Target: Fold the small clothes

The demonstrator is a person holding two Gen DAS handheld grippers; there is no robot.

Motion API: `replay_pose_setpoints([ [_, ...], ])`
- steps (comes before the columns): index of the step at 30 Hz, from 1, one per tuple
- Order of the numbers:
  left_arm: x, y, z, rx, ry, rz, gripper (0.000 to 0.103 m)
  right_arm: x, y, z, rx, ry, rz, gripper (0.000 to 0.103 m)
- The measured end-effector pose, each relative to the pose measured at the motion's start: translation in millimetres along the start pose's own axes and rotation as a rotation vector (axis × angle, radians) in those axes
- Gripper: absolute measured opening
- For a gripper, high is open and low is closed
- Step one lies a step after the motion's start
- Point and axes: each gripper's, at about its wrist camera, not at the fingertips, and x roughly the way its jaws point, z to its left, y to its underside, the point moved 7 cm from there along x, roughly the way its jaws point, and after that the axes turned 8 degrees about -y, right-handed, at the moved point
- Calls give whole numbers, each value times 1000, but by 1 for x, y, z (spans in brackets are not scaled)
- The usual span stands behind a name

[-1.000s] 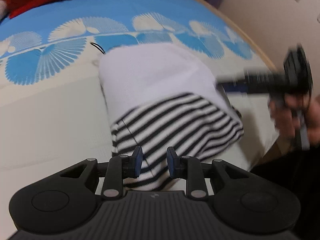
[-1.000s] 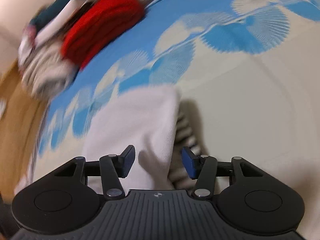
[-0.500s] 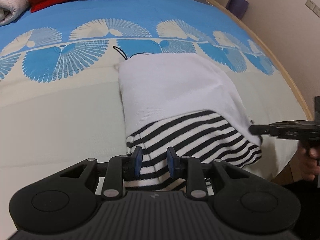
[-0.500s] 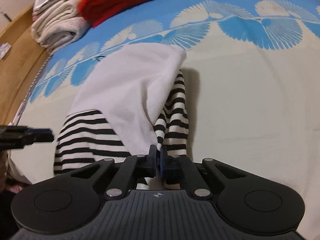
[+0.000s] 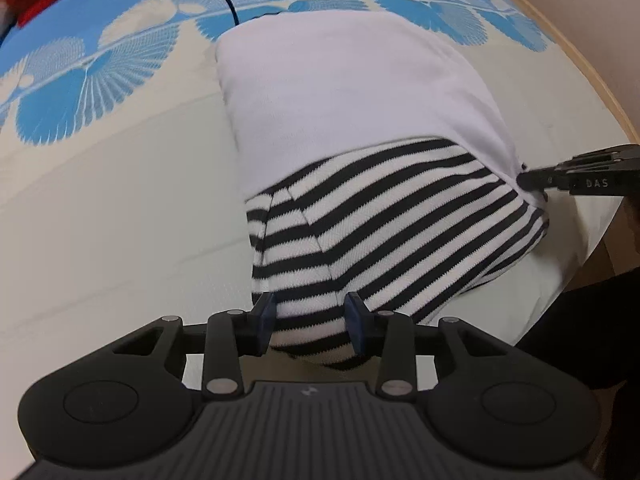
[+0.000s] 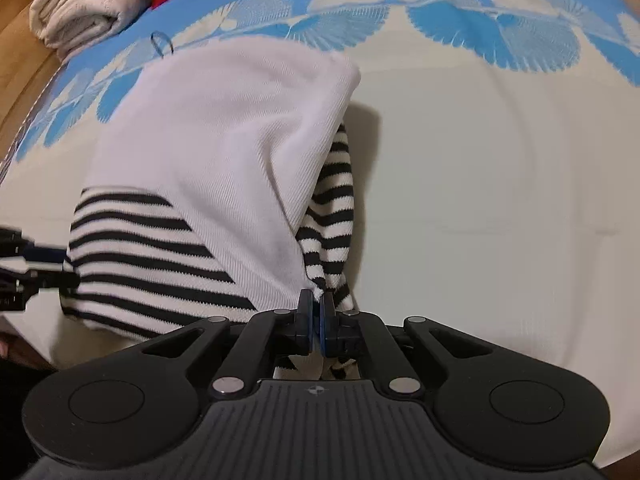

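Both hand-held grippers on the striped top's near edge.
Right hand-held gripper [image 6: 317,312] pinches striped top [image 5: 384,224]; left hand-held gripper [image 5: 311,322] opening, hem between unpressed pads.

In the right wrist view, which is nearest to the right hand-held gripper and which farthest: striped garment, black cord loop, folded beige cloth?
From the right hand-held gripper:
1. Striped garment, pinched at its edge.
2. Black cord loop, beyond the garment, upper left.
3. Folded beige cloth, far upper-left corner.
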Motion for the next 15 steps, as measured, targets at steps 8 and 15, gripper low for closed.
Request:
replay_pose_setpoints([
  [8,-37,-23,-2,-54,70,-196,42,-54,-9,38,-189,-104,-245,9],
  [15,2,-8,-1,-5,0,-43,52,32,45,31,-391,59,256,9],
])
